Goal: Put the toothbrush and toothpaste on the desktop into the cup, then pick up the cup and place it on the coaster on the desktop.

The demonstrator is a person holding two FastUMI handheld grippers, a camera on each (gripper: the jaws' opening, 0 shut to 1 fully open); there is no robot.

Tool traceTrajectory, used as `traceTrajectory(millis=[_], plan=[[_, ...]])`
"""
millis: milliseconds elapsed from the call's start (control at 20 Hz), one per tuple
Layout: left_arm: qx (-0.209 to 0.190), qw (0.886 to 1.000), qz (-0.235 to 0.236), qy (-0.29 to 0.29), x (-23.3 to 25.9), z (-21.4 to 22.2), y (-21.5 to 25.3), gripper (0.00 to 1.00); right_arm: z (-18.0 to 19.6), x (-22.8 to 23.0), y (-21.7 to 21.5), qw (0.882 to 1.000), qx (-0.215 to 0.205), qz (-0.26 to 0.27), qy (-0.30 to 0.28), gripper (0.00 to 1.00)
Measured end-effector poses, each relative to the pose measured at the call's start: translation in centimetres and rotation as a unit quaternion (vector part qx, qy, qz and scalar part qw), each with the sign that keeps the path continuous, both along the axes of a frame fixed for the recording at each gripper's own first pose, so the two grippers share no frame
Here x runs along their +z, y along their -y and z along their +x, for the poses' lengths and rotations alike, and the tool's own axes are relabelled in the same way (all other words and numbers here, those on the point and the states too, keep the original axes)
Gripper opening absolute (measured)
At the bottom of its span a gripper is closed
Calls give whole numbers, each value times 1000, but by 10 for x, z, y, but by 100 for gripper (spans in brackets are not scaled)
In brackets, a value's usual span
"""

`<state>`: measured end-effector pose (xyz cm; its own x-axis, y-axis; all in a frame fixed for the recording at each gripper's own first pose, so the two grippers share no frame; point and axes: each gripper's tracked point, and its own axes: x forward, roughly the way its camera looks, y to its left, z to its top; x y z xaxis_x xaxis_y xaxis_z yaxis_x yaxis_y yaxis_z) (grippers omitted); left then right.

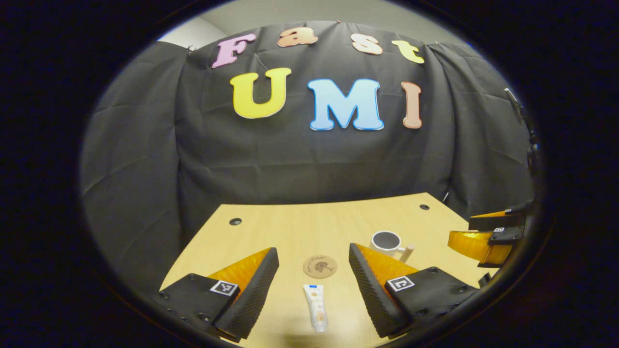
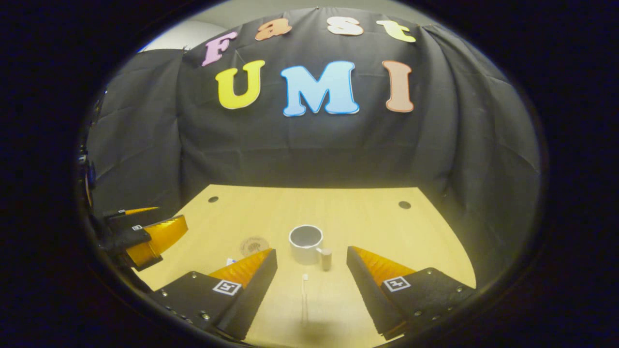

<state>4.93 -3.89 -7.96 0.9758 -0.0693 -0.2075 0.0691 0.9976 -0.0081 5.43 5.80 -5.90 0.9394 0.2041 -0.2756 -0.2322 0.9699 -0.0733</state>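
Left gripper view: left gripper [image 1: 313, 278] spread wide, holding nothing, above the surface [image 1: 290, 232]. Toothpaste tube [image 1: 316, 307] lies flat between its fingers, just nearer the camera than the coaster [image 1: 319, 266]. White cup [image 1: 387, 243] stands upright to the coaster's right. Right gripper view: right gripper [image 2: 312, 278] equally spread, empty; toothbrush [image 2: 304, 295] lies before the cup, touching neither finger.

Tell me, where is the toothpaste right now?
The white toothpaste tube lies flat on the pale wooden desktop in the left gripper view, between the open left gripper fingers, just nearer than the round cork coaster.
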Motion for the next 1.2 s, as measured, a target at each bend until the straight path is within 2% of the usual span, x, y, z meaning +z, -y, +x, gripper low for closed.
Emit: traceTrajectory(millis=[50,100,150,200,250,600,700,800,950,1000,1050,1150,1200], plan=[[-1,1000,2,-14,-11,5,0,96,3,-8,-1,1000,1,3,-12,91],[-1,1000,5,-25,-23,8,0,100,6,-14,-2,1000,2,4,-21,91],[-3,999,7,-34,-29,11,1,96,6,-17,-3,1000,2,4,-28,91],[-5,999,8,-41,-37,14,1,96,10,-23,-4,999,2,2,-37,87],[-6,999,9,-49,-43,16,2,96,14,-33,-4,999,2,1,-46,91],[-10,993,12,-117,-100,34,5,96,25,-82,-4,993,-4,-22,-119,92],[-18,990,11,-143,-116,37,8,92,32,-102,-2,989,-8,-29,-148,91],[-22,983,17,-179,-140,37,11,100,32,-123,0,982,-12,-37,-187,89],[-23,977,18,-213,-164,43,10,98,37,-144,-1,973,-18,-39,-226,90],[-24,974,17,-225,-171,44,9,94,39,-148,-2,971,-19,-40,-235,90],[-26,971,18,-235,-179,44,9,98,41,-153,-1,969,-20,-42,-242,90],[-25,967,22,-251,-192,47,6,98,44,-164,0,965,-22,-50,-256,87],[-23,965,22,-261,-197,48,4,98,44,-169,1,962,-22,-56,-266,90]])
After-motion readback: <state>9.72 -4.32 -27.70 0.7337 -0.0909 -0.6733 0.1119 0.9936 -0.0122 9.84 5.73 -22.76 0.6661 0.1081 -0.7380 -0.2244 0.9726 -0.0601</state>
